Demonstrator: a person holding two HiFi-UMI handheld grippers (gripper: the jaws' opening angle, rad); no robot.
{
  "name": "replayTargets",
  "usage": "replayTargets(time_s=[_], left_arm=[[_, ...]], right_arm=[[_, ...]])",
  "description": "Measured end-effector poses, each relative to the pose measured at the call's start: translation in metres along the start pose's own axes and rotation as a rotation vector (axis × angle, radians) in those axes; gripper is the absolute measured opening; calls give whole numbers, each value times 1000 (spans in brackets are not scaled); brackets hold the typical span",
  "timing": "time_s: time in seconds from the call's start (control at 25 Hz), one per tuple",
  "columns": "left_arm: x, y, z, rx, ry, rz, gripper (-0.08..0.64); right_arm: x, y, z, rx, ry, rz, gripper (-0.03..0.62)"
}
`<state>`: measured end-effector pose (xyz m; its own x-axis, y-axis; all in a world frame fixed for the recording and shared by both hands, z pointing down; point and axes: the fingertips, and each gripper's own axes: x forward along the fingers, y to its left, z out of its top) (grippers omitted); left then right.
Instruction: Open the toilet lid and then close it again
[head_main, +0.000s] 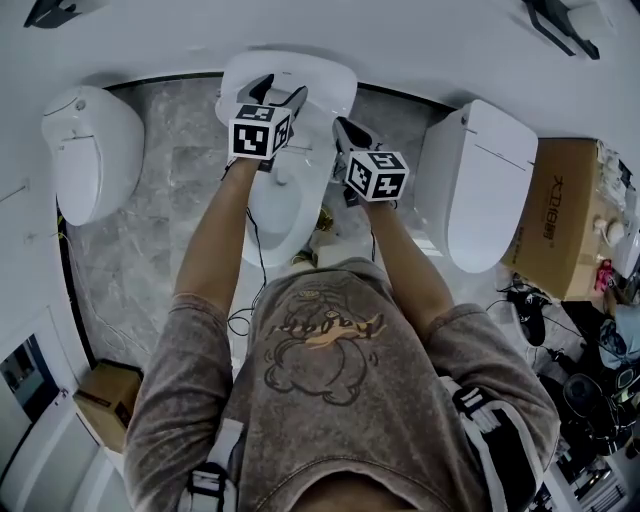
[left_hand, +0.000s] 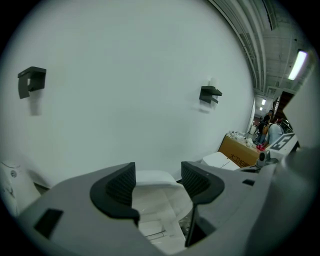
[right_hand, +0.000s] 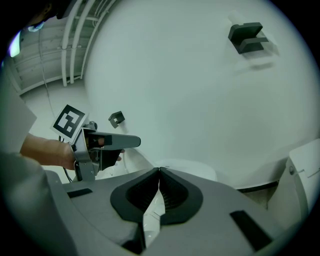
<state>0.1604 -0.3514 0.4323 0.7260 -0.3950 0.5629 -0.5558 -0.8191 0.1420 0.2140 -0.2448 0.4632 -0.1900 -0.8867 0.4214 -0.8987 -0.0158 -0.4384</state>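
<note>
So the toilet (head_main: 272, 215) sits upper middle of the head view, against the white wall, and what I take to be its lid (head_main: 320, 72) is the rounded white slab at the very top of it. It looks to me like it's tipped up, with the seat and bowl showing below, but from straight overhead I honestly can't swear it's fully up.

The left gripper (head_main: 280, 92) hangs right over that slab with its jaws apart and nothing between them. In the left gripper view you just see white toilet plastic through the gap (left_hand: 157, 182). The right gripper (head_main: 347, 130) is just beside the toilet's right edge, with its jaws pressed together on nothing (right_hand: 159, 172).

My guess is we're at the turnaround, lid up and closing next. That'd mean hooking the top edge with the left jaws and lowering it gently so it doesn't slam.

Hard to make out:
- The person's arms cover most of the seat.
- The hinge is hidden.
- Neither gripper view shows actual contact with the lid.

There's another toilet (head_main: 95, 150) at the left, one more (head_main: 490, 185) on the right, and a cardboard box (head_main: 562, 215) at the far right.
</note>
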Motion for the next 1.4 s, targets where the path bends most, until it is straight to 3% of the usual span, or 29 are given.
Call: replayTargets(time_s=[0.48,0.72,1.08,1.4], left_arm=[[-77,-27,-40,29,-32,3,282],[-124,-41,-73,-21,-50,22,272],[-169,-57,-132,-75,-31,68,236],[-206,-73,-213,-124,40,103,233]], right_arm=[[-36,43,-27,-40,3,22,28],[-63,74,-46,-78,17,47,28],[-101,102,-77,-134,58,78,28],[-122,124,-106,-156,94,120,28]])
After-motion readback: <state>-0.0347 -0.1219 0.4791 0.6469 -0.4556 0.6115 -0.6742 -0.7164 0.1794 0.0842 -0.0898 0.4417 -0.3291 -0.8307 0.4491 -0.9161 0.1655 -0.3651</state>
